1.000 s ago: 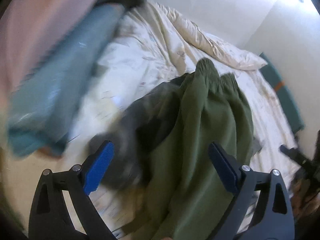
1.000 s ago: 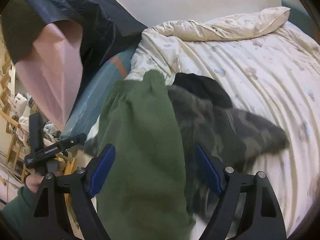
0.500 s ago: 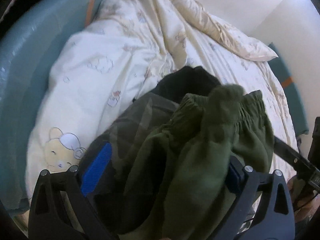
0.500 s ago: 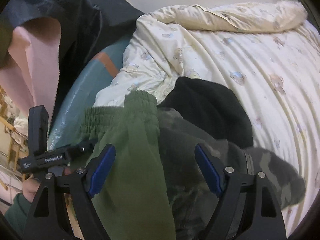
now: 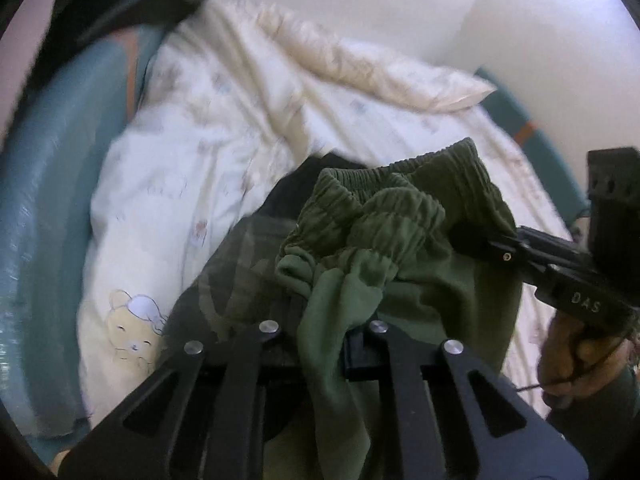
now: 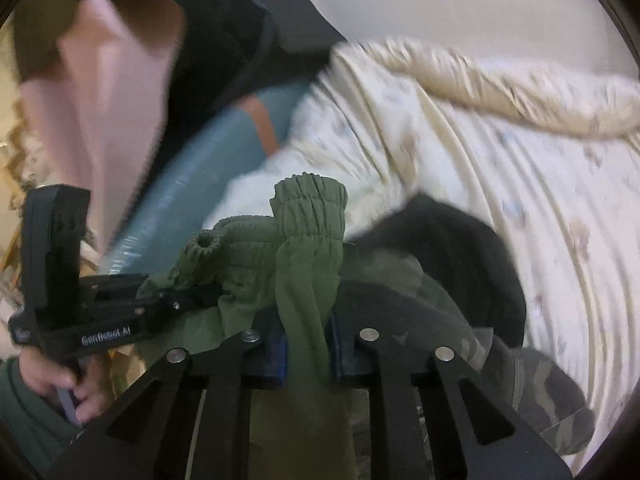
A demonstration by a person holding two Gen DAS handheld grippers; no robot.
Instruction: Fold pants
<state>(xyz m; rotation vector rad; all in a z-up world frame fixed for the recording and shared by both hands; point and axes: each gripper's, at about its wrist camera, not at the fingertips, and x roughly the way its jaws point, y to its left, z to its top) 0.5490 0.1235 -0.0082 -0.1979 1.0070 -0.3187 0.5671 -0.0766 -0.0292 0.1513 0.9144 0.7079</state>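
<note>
Both tongs are clamped on the green pants (image 5: 404, 240). Left gripper (image 5: 320, 336): jaws pressed together with a bunch of green fabric pinched between them, cloth spilling up and over the top. Right gripper (image 6: 308, 344): jaws also closed on a fold of the pants (image 6: 308, 240), blue pads just visible either side of the cloth.

The pants are held up over the bed, waistband end away from both cameras, elastic gathered and crumpled. In the left wrist view the right gripper (image 5: 500, 252) comes in from the right side and bites the waistband edge, with the person's hand (image 5: 580, 356) on its handle. In the right wrist view the left gripper (image 6: 184, 296) comes in from the left and holds the other part of the waistband, hand (image 6: 60, 384) below it.

Under and beside the pants lies a camouflage garment (image 6: 540, 392) and a black garment (image 6: 460, 248), both resting on the cream bedsheet (image 5: 208, 152) printed with small bears. A rumpled cream blanket (image 6: 480, 84) runs along the far edge by the wall. Teal mattress edge (image 5: 40, 208) at the side of the bed. Pink cloth (image 6: 100, 92) with a dark cover hangs at the left in the right wrist view. Some motion blur in both views.
</note>
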